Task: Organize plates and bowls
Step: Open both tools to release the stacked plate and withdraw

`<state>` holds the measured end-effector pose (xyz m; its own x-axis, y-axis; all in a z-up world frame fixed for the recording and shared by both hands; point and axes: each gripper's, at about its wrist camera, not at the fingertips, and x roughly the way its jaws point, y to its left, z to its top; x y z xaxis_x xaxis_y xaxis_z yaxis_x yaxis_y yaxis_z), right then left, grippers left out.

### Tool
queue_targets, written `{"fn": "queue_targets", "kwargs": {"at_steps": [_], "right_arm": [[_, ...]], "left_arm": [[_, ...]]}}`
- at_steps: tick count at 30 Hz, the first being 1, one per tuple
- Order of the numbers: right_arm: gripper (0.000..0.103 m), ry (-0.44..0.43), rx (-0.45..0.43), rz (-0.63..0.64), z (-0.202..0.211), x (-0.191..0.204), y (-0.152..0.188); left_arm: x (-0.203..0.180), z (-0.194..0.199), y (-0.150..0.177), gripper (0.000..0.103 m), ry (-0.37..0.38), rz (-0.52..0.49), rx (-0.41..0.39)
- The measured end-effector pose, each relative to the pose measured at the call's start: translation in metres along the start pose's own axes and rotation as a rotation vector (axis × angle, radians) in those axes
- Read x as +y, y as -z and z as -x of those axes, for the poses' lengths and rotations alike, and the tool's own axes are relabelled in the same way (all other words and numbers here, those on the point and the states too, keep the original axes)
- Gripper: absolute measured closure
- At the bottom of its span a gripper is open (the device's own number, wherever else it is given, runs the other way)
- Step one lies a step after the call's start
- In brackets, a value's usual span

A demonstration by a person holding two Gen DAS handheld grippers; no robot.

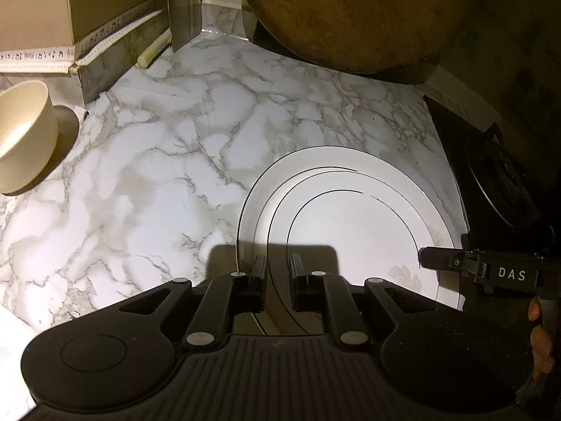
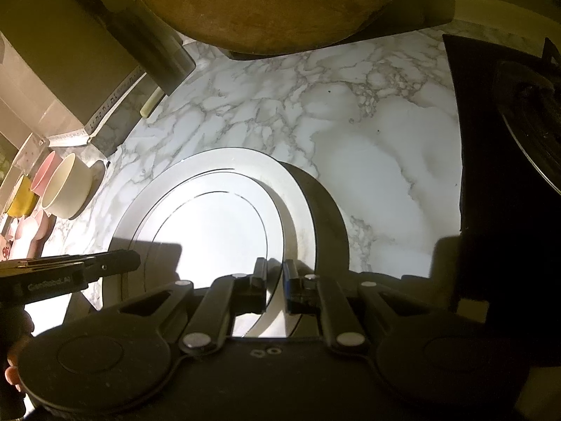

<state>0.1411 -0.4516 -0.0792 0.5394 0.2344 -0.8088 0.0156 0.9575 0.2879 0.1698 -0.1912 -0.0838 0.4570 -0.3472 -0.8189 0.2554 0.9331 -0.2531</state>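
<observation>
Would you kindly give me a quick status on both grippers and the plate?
Left gripper shut on white plate, near rim. Right gripper shut on opposite rim. Cream bowl off left, clear. Stove close on right.

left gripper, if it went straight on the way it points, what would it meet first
The left gripper sits at the white plate's rim, so it would travel over the plate first. Beyond lies the round wooden board, though depth is unclear.

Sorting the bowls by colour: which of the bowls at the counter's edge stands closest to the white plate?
The cream bowl. It stands nearest the white plate, on the marble counter; the pink bowl and yellow bowl sit behind it.
</observation>
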Motion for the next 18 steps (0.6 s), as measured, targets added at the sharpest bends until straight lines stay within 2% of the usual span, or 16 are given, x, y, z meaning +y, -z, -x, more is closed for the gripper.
{"fn": "queue_targets", "kwargs": {"at_steps": [9, 16, 18], "right_arm": [[0.082, 0.055, -0.037, 0.075, 0.011, 0.02, 0.003], [0.075, 0.047, -0.139, 0.185, 0.034, 0.063, 0.009], [0.068, 0.049, -0.171, 0.214, 0.04, 0.075, 0.011]], "left_arm": [[-0.003, 0.015, 0.005, 0.091, 0.002, -0.043, -0.045], [-0.006, 0.043, 0.01, 0.091, -0.003, -0.091, -0.122], [-0.004, 0.051, 0.011, 0.091, -0.008, -0.097, -0.142]]}}
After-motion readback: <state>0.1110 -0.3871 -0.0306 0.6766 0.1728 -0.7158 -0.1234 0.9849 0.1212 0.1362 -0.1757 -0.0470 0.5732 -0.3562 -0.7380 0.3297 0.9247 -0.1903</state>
